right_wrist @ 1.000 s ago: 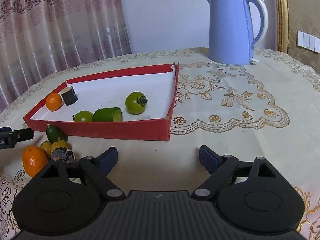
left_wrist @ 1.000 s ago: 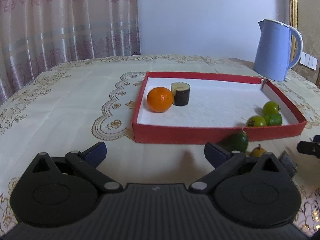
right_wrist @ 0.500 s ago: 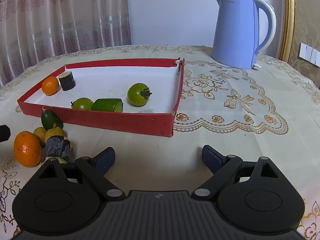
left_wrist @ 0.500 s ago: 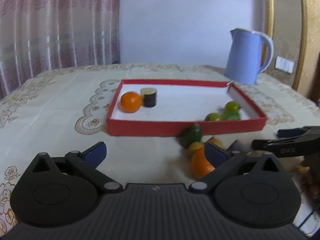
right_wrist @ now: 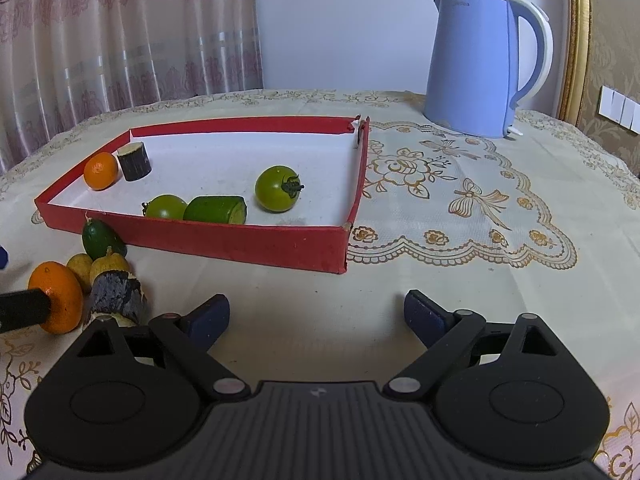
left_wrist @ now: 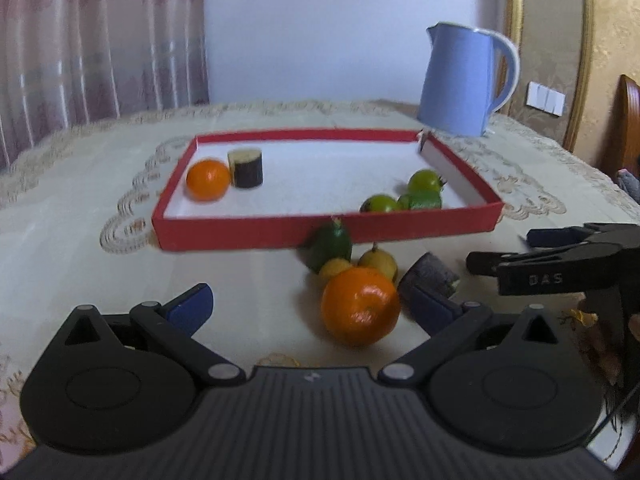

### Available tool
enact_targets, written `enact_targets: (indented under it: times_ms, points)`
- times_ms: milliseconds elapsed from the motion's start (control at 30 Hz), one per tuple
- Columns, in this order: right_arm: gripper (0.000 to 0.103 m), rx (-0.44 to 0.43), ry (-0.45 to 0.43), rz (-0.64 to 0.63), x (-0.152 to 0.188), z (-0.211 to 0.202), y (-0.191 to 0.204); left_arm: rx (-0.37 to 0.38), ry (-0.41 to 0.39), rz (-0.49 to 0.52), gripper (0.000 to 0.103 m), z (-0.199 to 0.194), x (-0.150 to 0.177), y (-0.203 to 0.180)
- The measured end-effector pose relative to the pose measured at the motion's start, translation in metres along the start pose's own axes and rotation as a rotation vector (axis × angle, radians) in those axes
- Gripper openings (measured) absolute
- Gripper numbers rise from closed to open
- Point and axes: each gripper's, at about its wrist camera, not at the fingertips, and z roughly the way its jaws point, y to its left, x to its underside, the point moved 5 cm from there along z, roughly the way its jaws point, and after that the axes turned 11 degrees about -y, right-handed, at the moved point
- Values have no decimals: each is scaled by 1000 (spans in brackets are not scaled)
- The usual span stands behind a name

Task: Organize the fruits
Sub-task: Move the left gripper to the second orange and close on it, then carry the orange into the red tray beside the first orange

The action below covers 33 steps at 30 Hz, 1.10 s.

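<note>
A red tray (left_wrist: 328, 234) (right_wrist: 240, 240) holds an orange (left_wrist: 208, 179), a dark cut cylinder (left_wrist: 246, 168), two green tomatoes (right_wrist: 277, 188) (right_wrist: 166, 206) and a green cut piece (right_wrist: 216, 210). In front of it on the cloth lie a loose orange (left_wrist: 360, 306) (right_wrist: 60, 288), a dark green fruit (left_wrist: 330, 244), two small yellow fruits (left_wrist: 378, 262) and a dark chunk (left_wrist: 430, 276) (right_wrist: 116, 292). My left gripper (left_wrist: 312, 308) is open, with the loose orange between its fingers, close to the right one. My right gripper (right_wrist: 316, 315) is open over bare cloth.
A blue kettle (left_wrist: 464, 80) (right_wrist: 480, 64) stands behind the tray's right corner. The right gripper's fingers (left_wrist: 540, 268) reach in from the right in the left wrist view. A curtain hangs at the back left and a chair back (left_wrist: 628, 120) shows at the far right.
My left gripper has swung right and now has the loose orange between its fingers. My right gripper has barely shifted, and its jaws stand a little wider.
</note>
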Motion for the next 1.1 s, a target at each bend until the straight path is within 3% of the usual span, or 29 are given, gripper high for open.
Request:
enact_targets:
  times_ms: [133, 300, 533, 800, 900, 933, 1100]
  points:
    - [95, 0, 0, 0, 0, 0, 1, -1, 26, -34, 103, 6, 4, 2]
    - [95, 0, 0, 0, 0, 0, 0, -4, 14, -6, 102, 5, 7, -3]
    - [95, 0, 0, 0, 0, 0, 1, 26, 20, 2, 92, 8, 8, -14]
    - [95, 0, 0, 1, 0, 0, 0, 40, 17, -3, 66, 8, 11, -16]
    - [95, 0, 0, 0, 0, 0, 0, 66, 17, -6, 51, 8, 9, -18]
    - [95, 0, 0, 0, 0, 0, 0, 81, 15, -10, 41, 7, 9, -19]
    - [95, 0, 0, 1, 0, 0, 0, 75, 3, 23, 41, 5, 10, -25]
